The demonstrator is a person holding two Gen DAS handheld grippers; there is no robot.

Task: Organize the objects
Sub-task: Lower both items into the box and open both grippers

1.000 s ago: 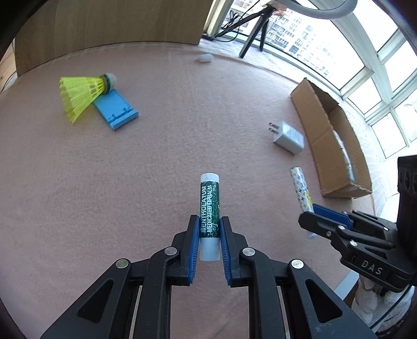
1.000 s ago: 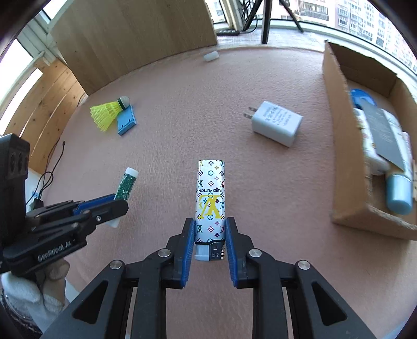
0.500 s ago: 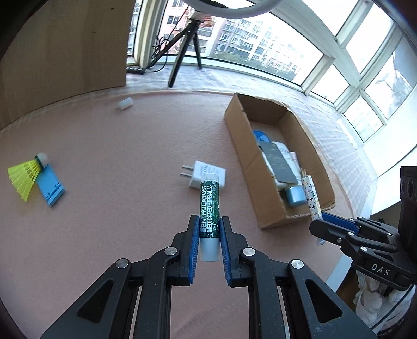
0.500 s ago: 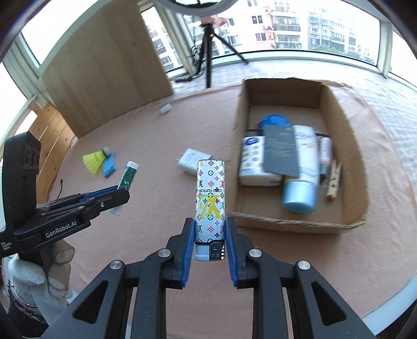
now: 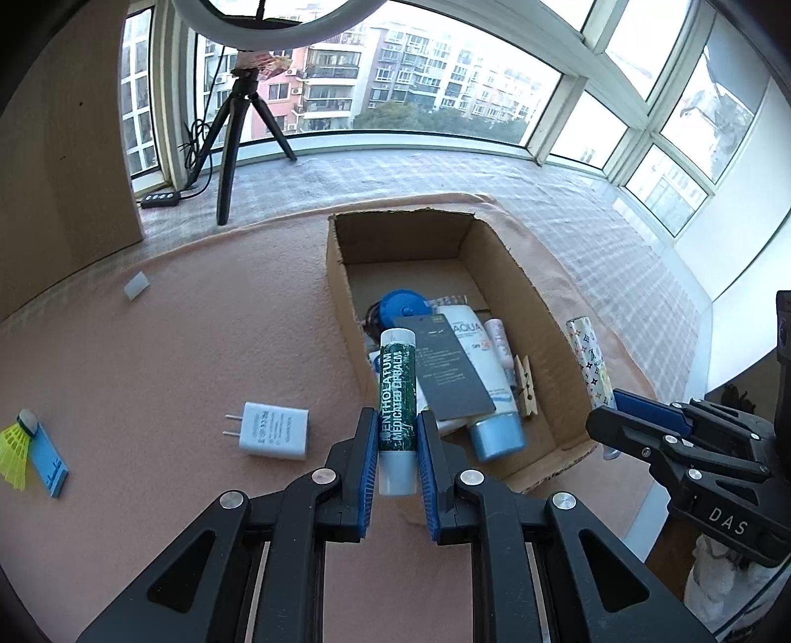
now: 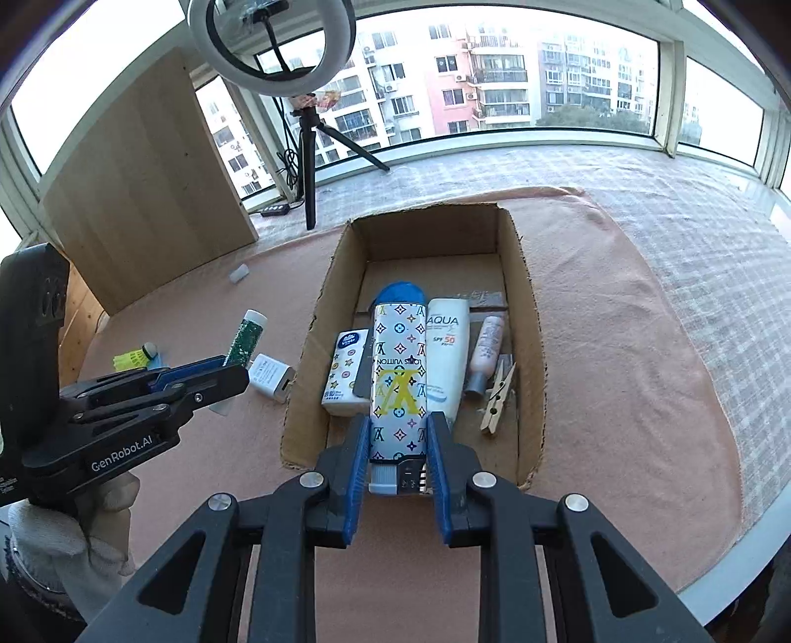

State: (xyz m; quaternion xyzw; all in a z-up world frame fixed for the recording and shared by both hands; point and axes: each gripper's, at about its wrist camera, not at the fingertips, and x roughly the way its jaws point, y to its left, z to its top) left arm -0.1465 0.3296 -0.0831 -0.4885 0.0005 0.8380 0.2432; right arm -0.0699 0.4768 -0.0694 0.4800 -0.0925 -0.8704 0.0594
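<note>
In the left wrist view, at nine o'clock, one yellow feathered shuttlecock lies against one flat blue plastic holder on the pink felt-covered bench. Toward seven o'clock of the carton sits one white plastic plug adapter with two metal prongs. The left tool, tilted steeply down, has its blue ribbed pads pinching one green-labelled white lip balm stick, whose tip hangs over the near left wall of one open brown corrugated cardboard box. At three o'clock the right tool comes in from the side, clamped on one slim white lighter with a coloured monogram pattern, which is just outside the box's right wall in this view.

In the right wrist view, a white-gloved hand at eight o'clock carries the left tool. The right tool points steeply down with the lighter pinched over the box's near end. Inside lie one small white tissue pack with coloured dots, one round blue lid, one dark card, one white sunscreen tube with a pale blue cap, one small pink tube and one wooden clothespin. At eleven o'clock stands one ring light on a black tripod.
</note>
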